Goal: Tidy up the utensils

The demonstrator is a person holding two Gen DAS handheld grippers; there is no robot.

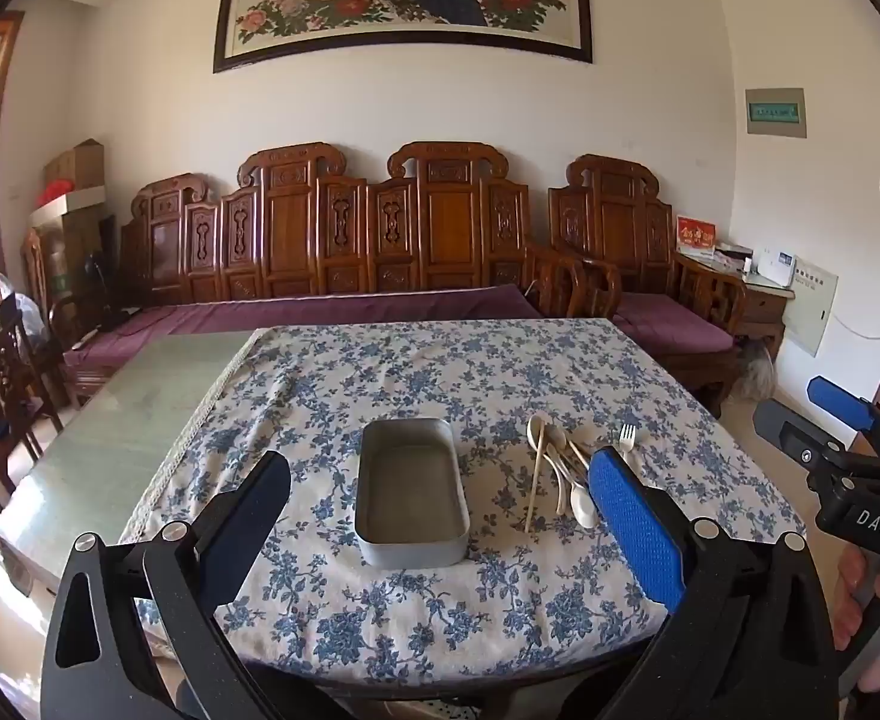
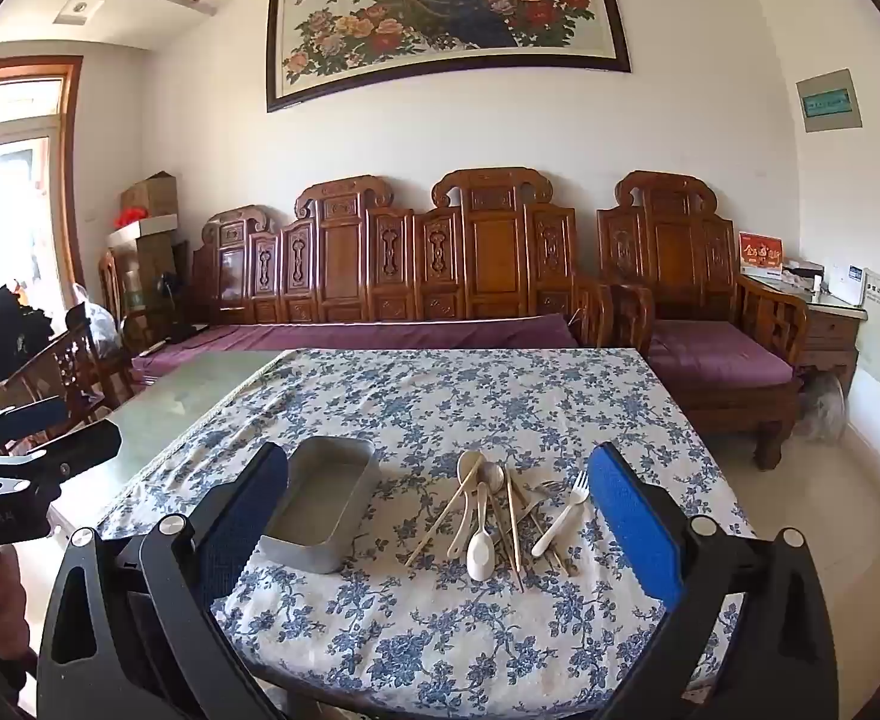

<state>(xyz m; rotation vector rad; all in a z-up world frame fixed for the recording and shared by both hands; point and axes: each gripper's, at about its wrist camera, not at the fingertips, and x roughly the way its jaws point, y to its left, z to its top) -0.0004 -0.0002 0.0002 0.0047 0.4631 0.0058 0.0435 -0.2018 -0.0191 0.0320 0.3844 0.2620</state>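
Loosely heaped utensils (image 2: 500,516), pale spoons, white fork (image 2: 562,516), beside empty grey tin (image 2: 326,504)

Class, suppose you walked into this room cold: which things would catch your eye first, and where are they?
Probably the big framed peacock-and-peony painting high on the back wall, above the carved wooden bench. Nearer, on the blue-flowered tablecloth, an empty grey metal tin sits left of a jumbled pile of utensils.

A white tablecloth (image 2: 440,630) with blue flowers lies under the grey rectangular metal tin (image 2: 320,510). Right of it lie cream plastic spoons (image 2: 479,552). Behind stands a brown carved wooden bench (image 2: 416,264).
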